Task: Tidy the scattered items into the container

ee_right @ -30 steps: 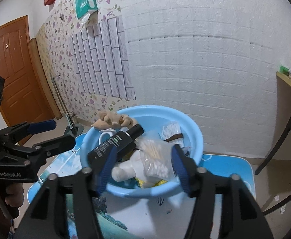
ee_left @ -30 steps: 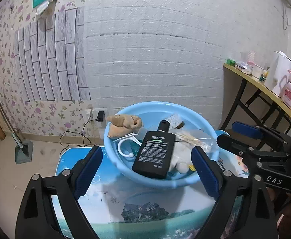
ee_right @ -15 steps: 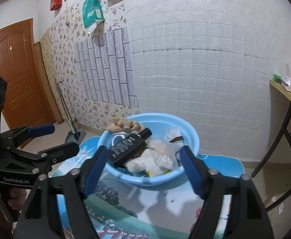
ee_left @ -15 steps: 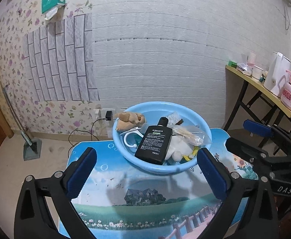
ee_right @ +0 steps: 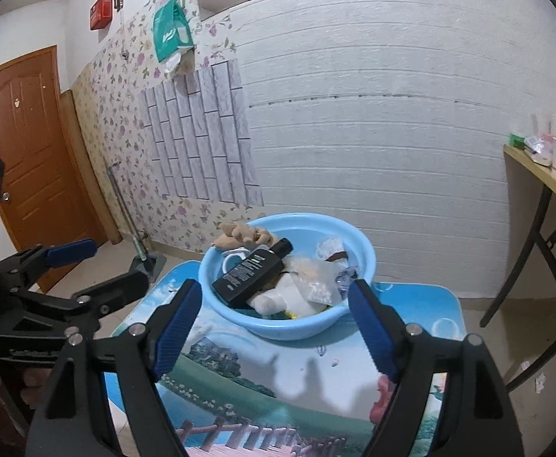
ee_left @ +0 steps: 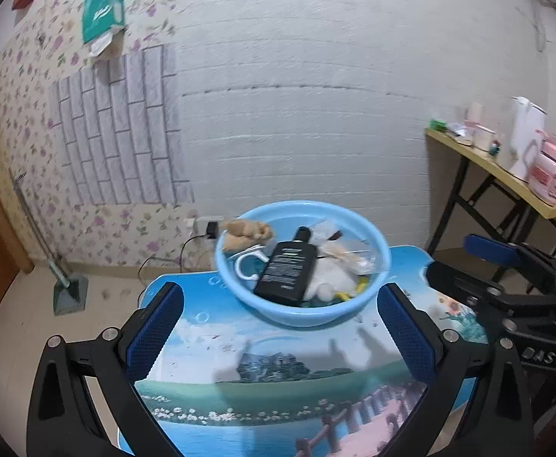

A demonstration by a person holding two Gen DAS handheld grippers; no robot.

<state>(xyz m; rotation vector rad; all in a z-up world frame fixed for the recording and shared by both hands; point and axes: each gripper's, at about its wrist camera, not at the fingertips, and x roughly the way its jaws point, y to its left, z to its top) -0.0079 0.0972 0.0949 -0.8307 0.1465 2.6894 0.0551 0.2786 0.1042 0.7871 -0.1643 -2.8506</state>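
A light blue basin [ee_left: 358, 306] [ee_right: 289, 329] stands at the far side of the small picture-topped table [ee_left: 278, 377] [ee_right: 239, 377]. In it lie a black bottle [ee_left: 287, 270] [ee_right: 253, 276], a tan plush toy [ee_left: 245, 230] [ee_right: 239, 234], a white cup [ee_left: 249, 262], a white soft toy [ee_left: 331, 278] and clear bags [ee_right: 316, 278]. My left gripper [ee_left: 278, 327] is open and empty, back from the basin over the table. My right gripper [ee_right: 276, 318] is open and empty, also short of the basin. Each gripper shows in the other's view: the right [ee_left: 514, 282], the left [ee_right: 72, 278].
A white brick wall [ee_left: 316, 114] stands right behind the table. A wooden side table [ee_left: 506, 179] with a kettle and cups is at the right. A dustpan and broom [ee_left: 68, 289] and a wall socket with cable [ee_left: 205, 228] are at the left; a brown door [ee_right: 30, 152] further left.
Both grippers have pulled back and up from the basin, which now looks smaller and farther. Both stay open and empty. The items in the basin have not moved.
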